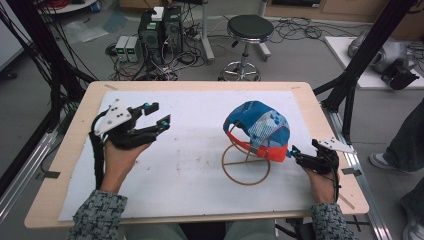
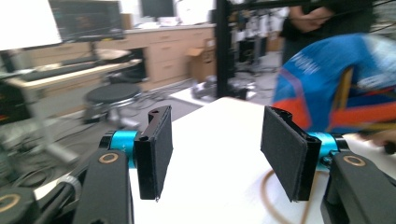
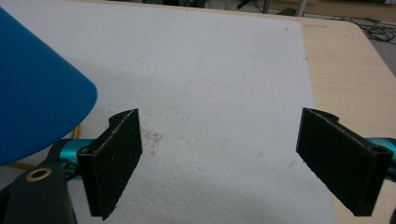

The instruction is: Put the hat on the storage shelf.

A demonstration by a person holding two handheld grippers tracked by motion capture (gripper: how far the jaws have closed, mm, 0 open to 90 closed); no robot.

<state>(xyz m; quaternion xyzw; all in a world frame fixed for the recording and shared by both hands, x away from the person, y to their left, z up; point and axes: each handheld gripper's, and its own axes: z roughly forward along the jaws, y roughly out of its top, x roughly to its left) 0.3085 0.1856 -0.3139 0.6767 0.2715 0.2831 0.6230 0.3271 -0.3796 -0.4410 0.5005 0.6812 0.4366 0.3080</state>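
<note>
A blue cap [image 1: 257, 122] with an orange band sits on a gold wire stand [image 1: 246, 169] right of the table's middle. My left gripper [image 1: 158, 113] is raised over the white mat [image 1: 190, 165] at the left, open and pointing toward the cap. In the left gripper view my left gripper [image 2: 219, 154] has nothing between its pads [image 2: 158, 149], and the blurred cap [image 2: 327, 79] lies ahead at the right above the stand's ring [image 2: 270, 198]. My right gripper [image 1: 304, 147] stands open just right of the cap's brim. In the right gripper view my right gripper [image 3: 224, 163] holds nothing, with the blue brim [image 3: 37, 93] at its left.
The wooden table [image 1: 75, 140] shows a bare margin around the mat. Beyond its far edge stand a black stool [image 1: 249, 27], computer boxes [image 1: 160, 30] and loose cables on the floor. A black frame post [image 1: 360, 60] rises at the right, where another person's shoe [image 1: 382, 161] shows.
</note>
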